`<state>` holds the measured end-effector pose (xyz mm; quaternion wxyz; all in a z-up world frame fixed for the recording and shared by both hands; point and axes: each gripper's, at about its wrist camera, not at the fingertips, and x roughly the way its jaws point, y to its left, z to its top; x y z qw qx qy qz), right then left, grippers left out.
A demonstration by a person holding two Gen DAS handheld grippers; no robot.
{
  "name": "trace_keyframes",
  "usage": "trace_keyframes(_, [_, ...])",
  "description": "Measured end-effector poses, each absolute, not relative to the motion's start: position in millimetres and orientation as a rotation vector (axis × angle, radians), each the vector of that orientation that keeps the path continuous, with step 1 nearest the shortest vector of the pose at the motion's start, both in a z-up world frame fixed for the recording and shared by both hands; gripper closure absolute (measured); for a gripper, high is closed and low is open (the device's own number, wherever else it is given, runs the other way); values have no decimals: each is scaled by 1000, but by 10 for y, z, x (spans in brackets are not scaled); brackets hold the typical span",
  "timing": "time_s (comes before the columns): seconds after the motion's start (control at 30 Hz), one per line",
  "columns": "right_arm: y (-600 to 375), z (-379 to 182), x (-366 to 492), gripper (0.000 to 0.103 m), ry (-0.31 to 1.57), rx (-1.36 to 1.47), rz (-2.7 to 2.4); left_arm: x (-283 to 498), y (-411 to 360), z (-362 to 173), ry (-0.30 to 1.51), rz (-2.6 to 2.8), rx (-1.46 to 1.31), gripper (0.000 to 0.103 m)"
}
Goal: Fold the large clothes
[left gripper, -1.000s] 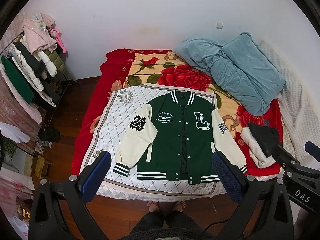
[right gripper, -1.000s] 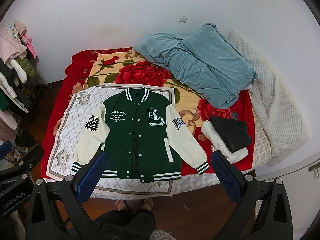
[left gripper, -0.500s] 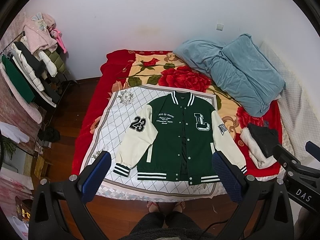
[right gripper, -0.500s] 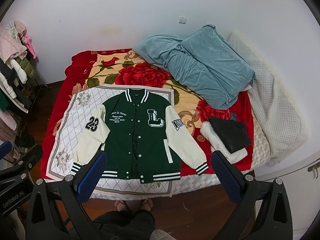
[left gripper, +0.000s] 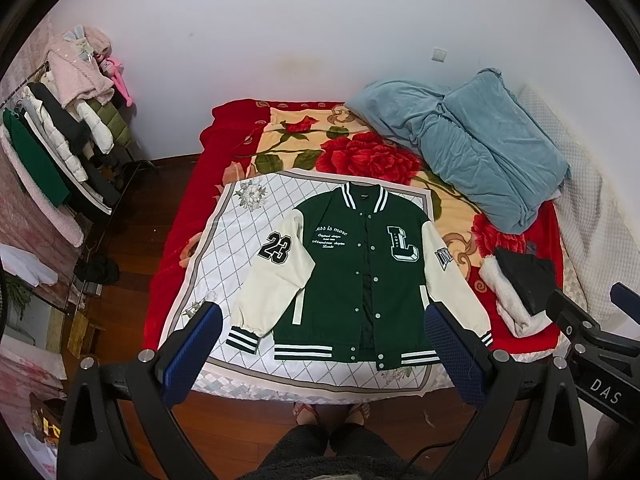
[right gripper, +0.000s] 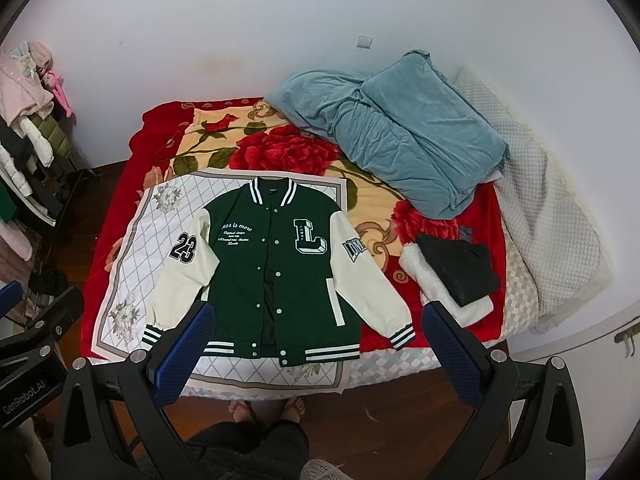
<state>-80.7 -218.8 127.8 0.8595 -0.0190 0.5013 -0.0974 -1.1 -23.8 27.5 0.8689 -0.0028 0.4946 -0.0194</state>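
A green varsity jacket (left gripper: 360,276) with cream sleeves lies flat, face up, on a white diamond-pattern cloth (left gripper: 224,252) at the near end of the bed. It also shows in the right wrist view (right gripper: 276,276), collar away from me, both sleeves spread outward. My left gripper (left gripper: 320,344) is open and empty, held high above the bed's near edge. My right gripper (right gripper: 316,340) is open and empty, held high too. Each gripper shows at the edge of the other's view.
A red rose blanket (right gripper: 288,152) covers the bed. A blue quilt (right gripper: 400,136) is heaped at the far right. Folded black and white clothes (right gripper: 456,272) lie right of the jacket. A clothes rack (left gripper: 56,148) stands on the left. My feet (left gripper: 332,412) are on the wooden floor.
Both views have shifted very slightly; the jacket and the grippers' opening are unchanged.
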Motion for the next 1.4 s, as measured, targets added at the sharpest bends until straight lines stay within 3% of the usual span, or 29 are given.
trace_keyframes(0.6, [-2253,1237,-685,0,995,-11,-244,191,-188,170,961,-3,30,0])
trace_keyframes(0.83, [-2568,505,-324,1,1003,117,-342,657,-105,-410,871,59,99,0])
trace_keyframes(0.87, [-2668,358,-306,4,998,141,-368,738,-118,-536,879,63,106,0])
trace_keyframes(0.9, [-2760,210,-258,14,998,150,-398,790,-124,-646,890,65,109,0])
trace_keyframes(0.93, [-2812,65,-250,31,1007,153,-421,831,-131,-751,898,66,110,0])
trace_keyframes(1.0, [-3066,-311,-138,45,1062,201,-465,973,-191,-1010,930,80,121,0])
trace_keyframes(1.2, [-3988,-1559,-122,48,1166,487,-538,1292,-448,-1776,1011,123,166,0])
trace_keyframes(1.4, [-4912,-2917,-214,62,1217,769,-595,1690,-788,-2600,1125,207,239,0])
